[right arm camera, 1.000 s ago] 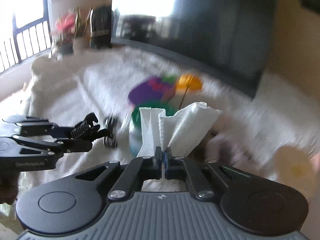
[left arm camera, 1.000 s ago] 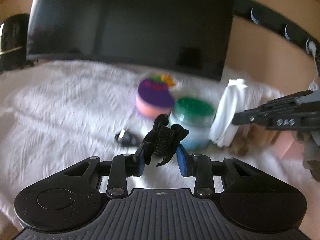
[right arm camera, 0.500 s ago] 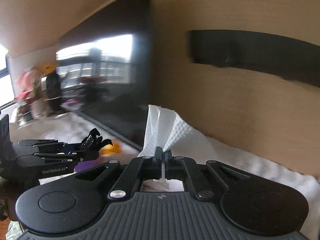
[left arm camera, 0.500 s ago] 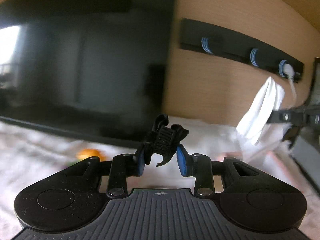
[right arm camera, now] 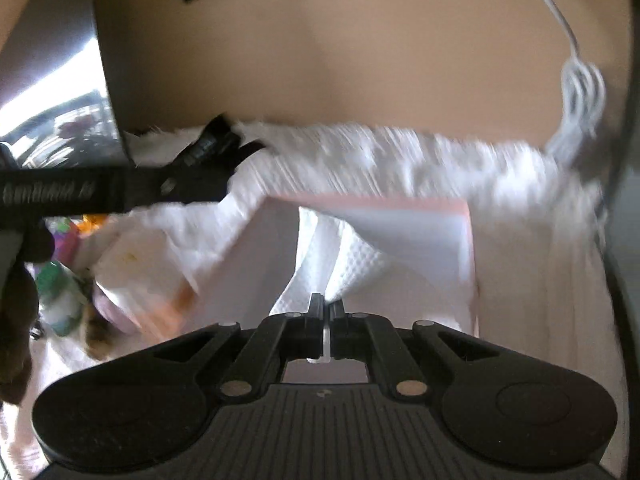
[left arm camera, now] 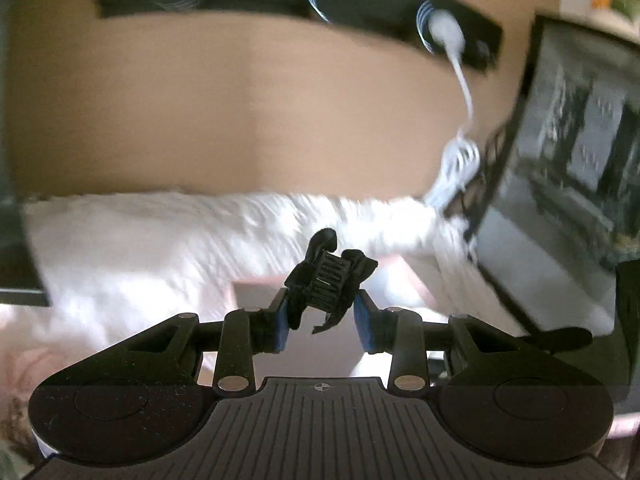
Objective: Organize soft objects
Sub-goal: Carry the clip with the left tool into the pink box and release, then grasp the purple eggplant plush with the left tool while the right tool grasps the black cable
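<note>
The left hand-held gripper [left arm camera: 322,326] carries a black hair claw clip [left arm camera: 330,280] between its blue pads [left arm camera: 281,328]; its jaws are opening, the right pad standing slightly clear of the clip. The right hand-held gripper [right arm camera: 325,310] is clamped tight on a white embossed paper towel [right arm camera: 332,264], whose lower edge is hidden behind the jaws. Beyond lies a pale pink box [right arm camera: 464,220], blurred, on the white fluffy cover [left arm camera: 160,240] of the worktop. A white cable [left arm camera: 460,72] hangs against the tan wall [left arm camera: 240,100]. Objects at far left in the right view are too smeared to name.
</note>
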`<action>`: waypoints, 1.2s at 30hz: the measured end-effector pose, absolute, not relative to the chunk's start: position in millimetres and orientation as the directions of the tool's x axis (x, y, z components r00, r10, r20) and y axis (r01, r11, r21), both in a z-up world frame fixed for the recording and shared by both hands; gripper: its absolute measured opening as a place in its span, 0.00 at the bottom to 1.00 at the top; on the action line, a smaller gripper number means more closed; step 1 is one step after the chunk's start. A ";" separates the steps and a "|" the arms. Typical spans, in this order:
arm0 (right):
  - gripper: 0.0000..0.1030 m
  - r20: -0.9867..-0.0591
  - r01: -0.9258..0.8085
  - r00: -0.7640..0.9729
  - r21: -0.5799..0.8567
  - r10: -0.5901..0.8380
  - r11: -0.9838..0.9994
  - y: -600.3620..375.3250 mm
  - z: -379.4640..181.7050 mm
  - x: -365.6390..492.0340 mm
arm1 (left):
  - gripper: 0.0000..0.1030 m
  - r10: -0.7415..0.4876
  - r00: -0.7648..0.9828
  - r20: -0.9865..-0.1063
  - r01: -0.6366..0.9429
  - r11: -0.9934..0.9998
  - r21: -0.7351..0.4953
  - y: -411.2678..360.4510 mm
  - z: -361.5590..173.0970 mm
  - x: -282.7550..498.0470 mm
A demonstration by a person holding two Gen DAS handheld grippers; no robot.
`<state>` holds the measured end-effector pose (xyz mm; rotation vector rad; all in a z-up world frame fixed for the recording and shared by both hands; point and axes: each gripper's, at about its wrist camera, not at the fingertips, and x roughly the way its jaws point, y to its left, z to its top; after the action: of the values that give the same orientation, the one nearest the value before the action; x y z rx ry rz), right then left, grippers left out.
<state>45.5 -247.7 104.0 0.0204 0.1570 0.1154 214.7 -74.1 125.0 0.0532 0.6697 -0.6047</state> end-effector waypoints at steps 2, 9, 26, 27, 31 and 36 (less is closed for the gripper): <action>0.06 -0.153 -0.116 0.981 0.041 0.121 0.992 -249.0 89.7 45.6 | 0.37 -0.485 0.598 -0.637 0.558 0.823 -0.103 -92.2 113.8 217.4; 0.57 -0.046 -0.143 0.989 0.002 0.143 0.990 -245.1 66.1 11.7 | 0.39 -0.415 0.514 -0.751 0.583 0.811 -0.049 -123.1 88.1 218.0; 0.59 -0.033 -0.128 0.991 -0.006 0.128 0.992 -245.0 60.1 1.6 | 0.41 -0.452 0.526 -0.720 0.590 0.804 -0.073 -111.9 97.0 211.4; 0.60 -0.037 -0.131 0.991 -0.007 0.130 0.991 -244.9 59.8 2.0 | 0.37 -0.442 0.526 -0.727 0.592 0.804 -0.060 -112.3 97.2 210.0; 0.62 -0.037 -0.153 0.988 0.003 0.153 0.988 -249.5 57.0 0.6 | 0.37 -0.450 0.545 -0.707 0.555 0.826 -0.097 -101.4 102.1 209.9; 0.62 -0.034 -0.154 0.987 0.033 0.155 0.988 -258.6 56.1 -1.1 | 0.37 -0.498 0.644 -0.580 0.542 0.833 -0.113 -68.8 124.7 189.6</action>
<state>-1.1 -258.6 56.1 0.0300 0.0364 0.1549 189.6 -68.8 124.7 0.0734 0.6382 -0.5927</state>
